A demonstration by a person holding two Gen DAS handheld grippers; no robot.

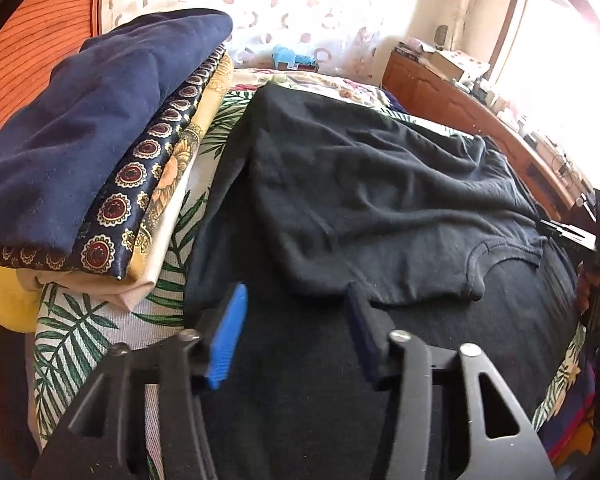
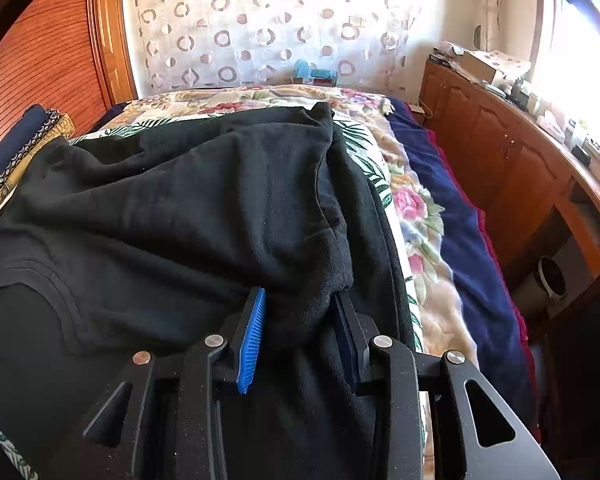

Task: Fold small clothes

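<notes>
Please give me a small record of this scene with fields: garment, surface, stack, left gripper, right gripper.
garment: black T-shirt, partly folded, neckline near the front edge
surface: leaf-print cover on a bed
stack: folded clothes, navy piece on top, beside the shirt
left gripper: open above the shirt, nothing pinched
right gripper: a bunched fold of the shirt between its fingers, pads appear to press on it

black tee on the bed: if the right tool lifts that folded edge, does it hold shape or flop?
Likely flops: the black T-shirt lies in soft wrinkles and drapes over itself. Probably light, thin knit, judging by the slim collar seam. The right tool has a bunched fold between its pads, so the grip looks secure, but the loose rest would probably sag and trail.
</notes>
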